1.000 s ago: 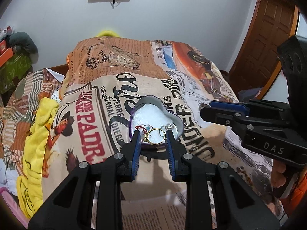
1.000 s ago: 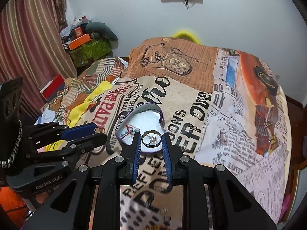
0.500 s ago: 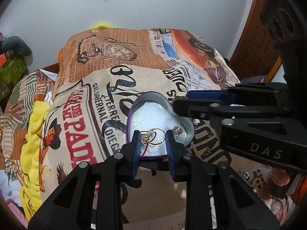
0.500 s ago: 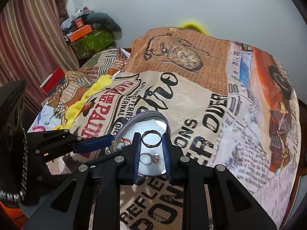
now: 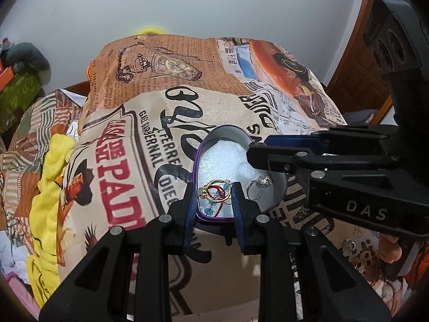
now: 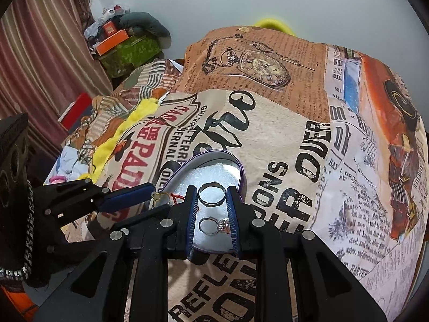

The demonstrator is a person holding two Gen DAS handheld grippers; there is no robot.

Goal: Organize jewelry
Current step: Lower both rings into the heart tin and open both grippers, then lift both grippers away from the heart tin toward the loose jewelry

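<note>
**Left wrist view: both grippers delivering rings into the heart tin**

Left wrist view is showing the left gripper (image 5: 214,191) pinching a gold ring with a small stone (image 5: 214,190) over the purple heart-shaped tin with white foam lining (image 5: 278,181). Red cord and blue beads (image 5: 218,201) are lying beneath it. The right gripper (image 6: 212,196) is pinching a plain dark metal band (image 6: 212,194) edgewise above the same tin, presumably so each ring drops flat onto the foam. A silver ring with a clear stone (image 6: 214,225) is already resting inside. The tin is sitting on the newspaper-print bedspread (image 6: 281,139), its soft surface probably favouring gentle release.
</note>
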